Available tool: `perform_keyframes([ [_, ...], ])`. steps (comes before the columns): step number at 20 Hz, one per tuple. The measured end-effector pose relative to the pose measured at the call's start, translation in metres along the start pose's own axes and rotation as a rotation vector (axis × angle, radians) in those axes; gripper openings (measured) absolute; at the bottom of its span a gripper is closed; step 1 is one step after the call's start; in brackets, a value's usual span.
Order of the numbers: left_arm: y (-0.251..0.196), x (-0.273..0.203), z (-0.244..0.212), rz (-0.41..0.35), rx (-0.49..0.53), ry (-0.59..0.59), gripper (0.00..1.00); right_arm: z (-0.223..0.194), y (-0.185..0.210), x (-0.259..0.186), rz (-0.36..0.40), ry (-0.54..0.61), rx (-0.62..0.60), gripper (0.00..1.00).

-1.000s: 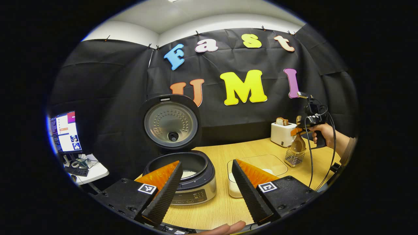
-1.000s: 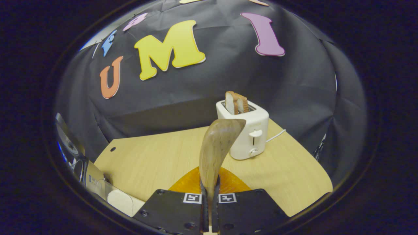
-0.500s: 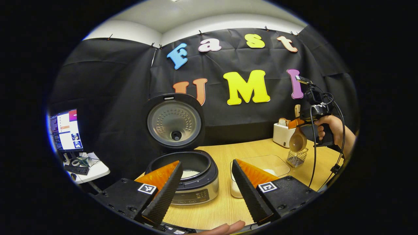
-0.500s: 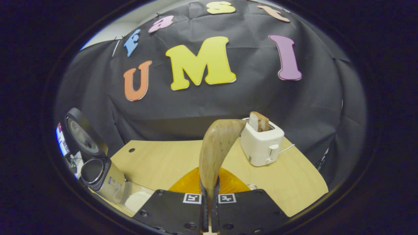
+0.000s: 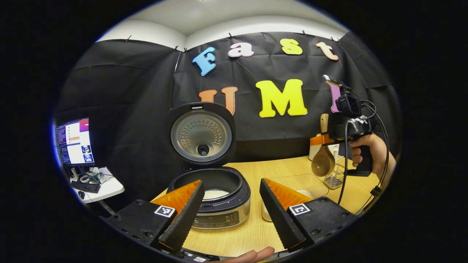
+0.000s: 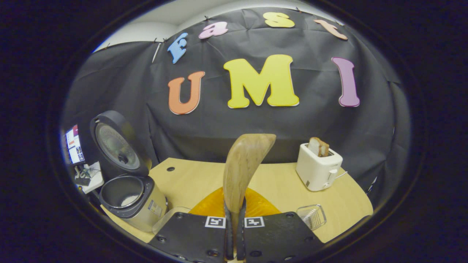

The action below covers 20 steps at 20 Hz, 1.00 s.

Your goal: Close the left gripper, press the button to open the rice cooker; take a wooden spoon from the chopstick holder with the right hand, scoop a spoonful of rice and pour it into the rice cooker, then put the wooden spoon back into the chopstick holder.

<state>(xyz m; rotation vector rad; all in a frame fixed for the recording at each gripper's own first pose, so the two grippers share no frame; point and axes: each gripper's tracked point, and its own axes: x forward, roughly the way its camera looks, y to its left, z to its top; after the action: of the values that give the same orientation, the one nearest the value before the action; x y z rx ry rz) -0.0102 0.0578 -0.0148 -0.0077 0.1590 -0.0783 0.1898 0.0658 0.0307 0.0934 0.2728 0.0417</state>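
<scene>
The rice cooker (image 5: 212,197) stands with its lid (image 5: 202,133) up and a little white rice in the pot. My left gripper (image 5: 228,215) hovers open in front of it, nothing between the fingers. Farther right, a hand holds my right gripper (image 5: 323,140), shut on the wooden spoon (image 5: 321,164), whose bowl hangs down above the clear rice container (image 5: 298,181). The wire chopstick holder (image 5: 334,179) stands just right of the spoon. In the right gripper view the spoon (image 6: 243,168) rises from my shut right gripper (image 6: 234,215), with the cooker (image 6: 128,197) at lower left and the holder (image 6: 311,215) at lower right.
A white toaster (image 6: 318,170) with bread slices stands at the back right of the wooden table (image 6: 193,182). A side desk with a monitor (image 5: 75,142) sits off the table's left end. Part of a hand (image 5: 252,254) shows at the bottom of the left gripper view.
The right gripper has lifted the spoon up out of the chopstick holder and carried it left, swinging towards the cooker. The left gripper has stayed open and almost still.
</scene>
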Motion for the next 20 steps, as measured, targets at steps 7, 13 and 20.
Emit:
perform_keyframes([
  [7,0.006,0.000,0.001,-0.004,-0.017,-0.009,0.97,-0.060,0.027,0.027,-0.032,0.041,-0.050,0.05],
  [13,0.010,0.012,-0.005,-0.019,-0.042,0.004,0.97,-0.098,0.015,0.029,-0.137,0.077,0.008,0.05],
  [20,0.028,0.004,-0.001,-0.007,-0.036,-0.018,0.97,-0.121,0.014,0.026,-0.229,0.023,0.073,0.05],
])
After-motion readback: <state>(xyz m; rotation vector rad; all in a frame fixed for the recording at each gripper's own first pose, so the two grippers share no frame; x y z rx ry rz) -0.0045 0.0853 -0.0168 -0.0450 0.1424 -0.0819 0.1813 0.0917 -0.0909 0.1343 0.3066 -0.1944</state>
